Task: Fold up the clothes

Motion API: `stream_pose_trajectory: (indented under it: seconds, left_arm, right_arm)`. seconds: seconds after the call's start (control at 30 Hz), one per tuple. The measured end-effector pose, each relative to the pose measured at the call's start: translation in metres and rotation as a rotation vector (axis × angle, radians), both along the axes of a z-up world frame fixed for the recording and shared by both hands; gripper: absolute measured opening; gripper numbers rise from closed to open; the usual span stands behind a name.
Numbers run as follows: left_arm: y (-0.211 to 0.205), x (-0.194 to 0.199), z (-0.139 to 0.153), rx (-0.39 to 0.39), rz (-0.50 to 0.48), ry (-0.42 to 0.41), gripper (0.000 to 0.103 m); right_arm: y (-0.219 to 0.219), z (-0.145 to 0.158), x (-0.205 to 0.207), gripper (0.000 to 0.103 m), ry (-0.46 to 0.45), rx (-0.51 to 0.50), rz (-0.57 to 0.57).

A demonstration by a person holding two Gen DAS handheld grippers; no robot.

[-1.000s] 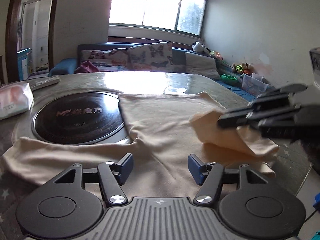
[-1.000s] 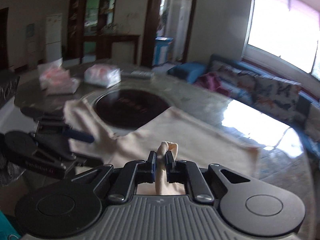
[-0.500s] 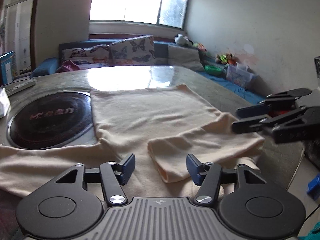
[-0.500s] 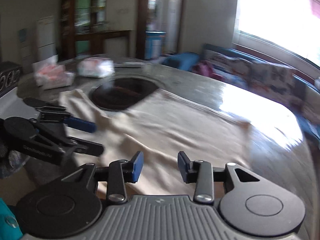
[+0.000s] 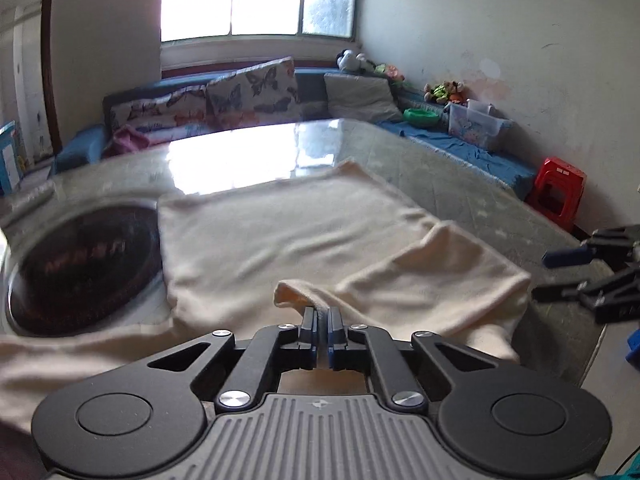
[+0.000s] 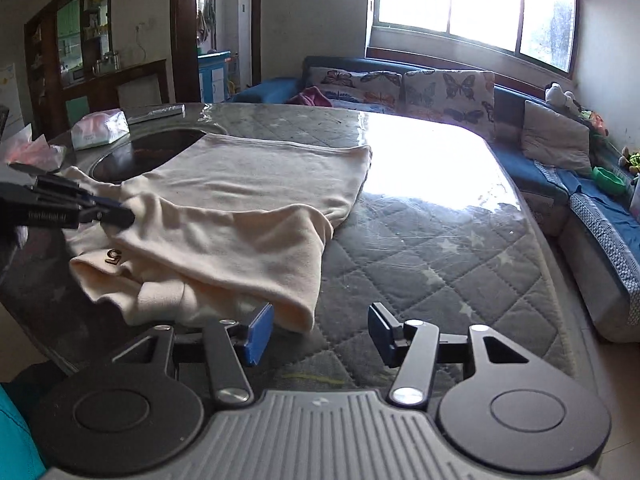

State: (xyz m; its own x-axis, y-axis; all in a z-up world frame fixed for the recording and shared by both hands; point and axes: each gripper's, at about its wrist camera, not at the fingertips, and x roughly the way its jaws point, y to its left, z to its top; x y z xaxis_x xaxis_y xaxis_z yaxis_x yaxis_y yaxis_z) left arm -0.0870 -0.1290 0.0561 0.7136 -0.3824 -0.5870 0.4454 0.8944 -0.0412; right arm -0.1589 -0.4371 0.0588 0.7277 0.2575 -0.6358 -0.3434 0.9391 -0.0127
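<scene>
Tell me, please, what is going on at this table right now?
A person is folding a cream garment on the quilted table with two handheld grippers. The left gripper has just closed and is pinching an edge of the cloth. The right gripper has just been opening; its jaws stand apart with nothing between them, beside the sleeve that lies folded over the body. The fold is only partly done.
</scene>
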Motion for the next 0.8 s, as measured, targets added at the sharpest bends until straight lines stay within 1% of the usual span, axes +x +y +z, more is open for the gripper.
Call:
stream_pose_trajectory:
  seconds: [0.13, 0.3, 0.4, 0.5, 0.6, 0.7, 0.8]
  left_arm:
    - [-0.019, 0.013, 0.04, -0.003, -0.039, -0.06, 0.005]
    - [-0.057, 0.03, 0.09, -0.003, -0.132, -0.154, 0.005]
    - [-0.084, 0.04, 0.111, 0.006, -0.186, -0.175, 0.005]
    - [-0.103, 0.046, 0.126, 0.014, -0.213, -0.197, 0.005]
    - [-0.113, 0.047, 0.137, 0.01, -0.236, -0.218, 0.005]
    - [-0.111, 0.043, 0.142, 0.009, -0.241, -0.244, 0.005]
    - [-0.1, 0.042, 0.141, 0.006, -0.224, -0.245, 0.005]
  right_arm:
    - [0.004, -0.002, 0.0, 0.058, -0.021, 0.036, 0.004]
    - [0.011, -0.005, 0.003, 0.061, -0.049, 0.065, -0.004]
    - [0.017, -0.008, 0.005, 0.061, -0.064, 0.077, -0.003]
    - [0.022, -0.009, 0.007, 0.062, -0.084, 0.068, 0.002]
    - [0.026, -0.011, 0.01, 0.062, -0.096, 0.061, -0.004]
    - [0.022, -0.012, 0.012, 0.062, -0.1, 0.043, -0.031]
    - [0.016, -0.015, 0.013, 0.063, -0.07, 0.038, -0.039]
